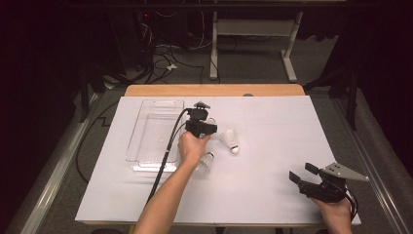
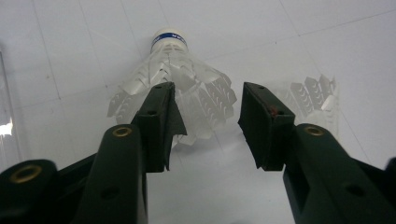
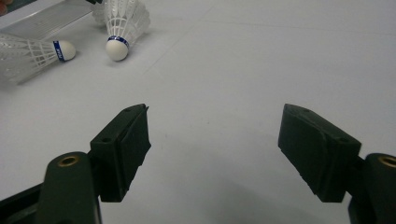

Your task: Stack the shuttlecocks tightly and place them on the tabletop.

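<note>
**Shuttlecock lies lengthwise ahead of the left gripper, skirt end first**

The left gripper (image 2: 208,88) is held low over the white table top (image 1: 272,146), just beside the clear plastic tray (image 1: 146,161). Its jaws are spread partway, and nothing is pinched. In the left gripper view, the shuttlecock (image 2: 187,77) lies on the table directly ahead. Its long axis runs away from the jaws, almost in line with the way the gripper points. The cork (image 2: 169,39), with its blue band, is at the far end, and the open feather skirt is turned toward the jaws.

The skirt is not centred in the gap. The jaw at the left of that view is seen in front of the skirt's middle. The jaw at the right stands clear of the feathers' edge, with bare table between them. Whether the left pad already touches the feathers cannot be told.

A neighbouring shuttlecock (image 2: 315,93) lies just beyond the right-side jaw and is partly hidden by it.

The right gripper (image 3: 215,112) is held with its jaws spread wide over bare table near the person's right-hand corner. It is well apart from the shuttlecocks, so the left hand is plainly the nearer one.

It is judged that a grip across the skirt is being set up. A small shift toward the left of that view would be needed, so that the feathers are squeezed evenly and the neighbour is not caught.
</note>
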A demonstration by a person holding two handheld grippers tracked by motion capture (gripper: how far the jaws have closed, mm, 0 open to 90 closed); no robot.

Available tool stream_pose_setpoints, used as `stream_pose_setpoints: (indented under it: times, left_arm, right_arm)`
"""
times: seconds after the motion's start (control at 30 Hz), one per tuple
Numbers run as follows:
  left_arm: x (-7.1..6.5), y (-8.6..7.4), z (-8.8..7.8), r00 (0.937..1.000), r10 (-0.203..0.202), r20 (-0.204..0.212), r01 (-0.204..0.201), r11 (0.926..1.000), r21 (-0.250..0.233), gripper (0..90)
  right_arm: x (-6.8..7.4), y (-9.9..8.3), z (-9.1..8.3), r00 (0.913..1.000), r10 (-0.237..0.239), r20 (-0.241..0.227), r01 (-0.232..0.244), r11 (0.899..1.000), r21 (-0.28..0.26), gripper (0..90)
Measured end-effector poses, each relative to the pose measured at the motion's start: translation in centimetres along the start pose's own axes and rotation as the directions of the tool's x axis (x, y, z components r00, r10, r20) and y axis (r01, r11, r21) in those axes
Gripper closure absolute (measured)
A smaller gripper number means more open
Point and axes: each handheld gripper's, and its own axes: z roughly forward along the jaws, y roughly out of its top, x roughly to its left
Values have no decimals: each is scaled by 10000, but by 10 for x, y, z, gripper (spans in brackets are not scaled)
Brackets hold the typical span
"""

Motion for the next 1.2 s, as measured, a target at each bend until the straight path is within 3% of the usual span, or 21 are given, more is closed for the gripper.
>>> stream_pose_setpoints:
  times: [0.13, 0.37, 0.57, 0.97, 1.2]
  left_arm:
    - [-3, 1, 0, 9999, -1, 123, 2, 9999, -107, 554]
    - [-2, 3, 0, 9997, -251, 56, 252, 9995, -186, 452]
    - [0, 7, 1, 9996, -284, -58, 283, 9995, -165, 452]
    - [3, 11, 9, 9994, -147, -313, 148, 9999, 28, 606]
    - [4, 12, 8, 9997, 113, -233, -112, 9999, 80, 781]
  right_arm:
    - [0, 0, 0, 10000, 8, -16, -8, 10000, 6, 251]
    - [0, 0, 0, 10000, 25, -40, -25, 10000, -5, 251]
    - [0, 0, 0, 10000, 27, -56, -27, 10000, 8, 251]
    - [-1, 0, 0, 10000, 36, -90, -37, 10000, -23, 252]
    - [-1, 0, 0, 10000, 19, -91, -20, 10000, -20, 253]
